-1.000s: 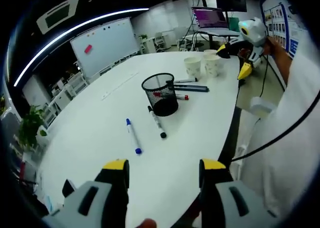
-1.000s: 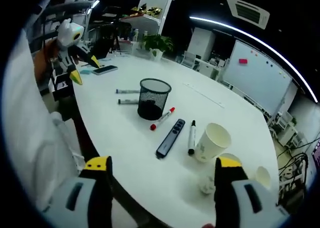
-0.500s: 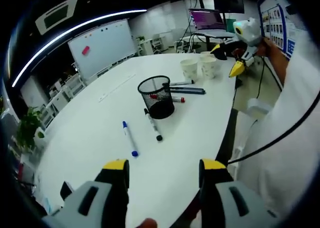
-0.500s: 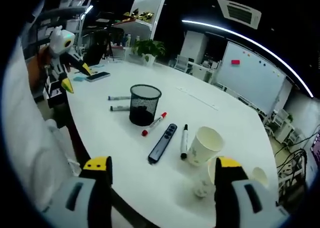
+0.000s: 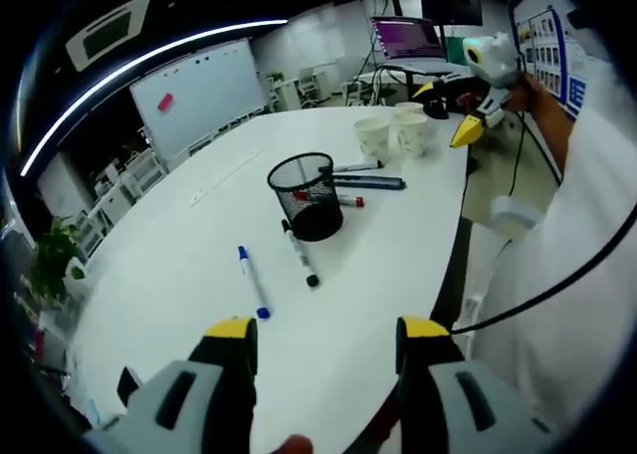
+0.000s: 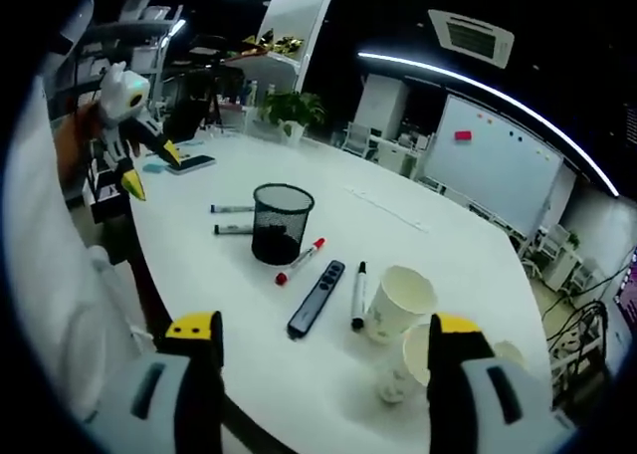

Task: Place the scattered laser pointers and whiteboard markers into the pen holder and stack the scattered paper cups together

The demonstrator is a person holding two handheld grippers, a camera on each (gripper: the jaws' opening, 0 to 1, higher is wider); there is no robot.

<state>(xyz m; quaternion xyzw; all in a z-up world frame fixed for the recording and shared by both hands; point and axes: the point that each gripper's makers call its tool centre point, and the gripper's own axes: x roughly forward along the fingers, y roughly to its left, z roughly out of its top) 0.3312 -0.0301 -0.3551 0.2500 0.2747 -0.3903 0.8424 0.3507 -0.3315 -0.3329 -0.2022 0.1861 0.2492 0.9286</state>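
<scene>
Both my grippers hover, jaws spread, over the smooth white round table [image 6: 418, 245].
A black wire-mesh cylindrical pen holder [image 6: 279, 223] stands beside a slim black laser pointer [image 6: 316, 298] and ribbed white paper cups [image 6: 400, 303].

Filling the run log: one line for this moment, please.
left gripper open, empty | right gripper open, empty | pen holder upright | markers scattered | cups unstacked

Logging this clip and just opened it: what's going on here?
A person holds both grippers open above a white table, touching nothing yet. The left gripper faces the mesh pen holder, with markers and a laser pointer lying around it. The right gripper looks toward the paper cups, still unstacked.
</scene>
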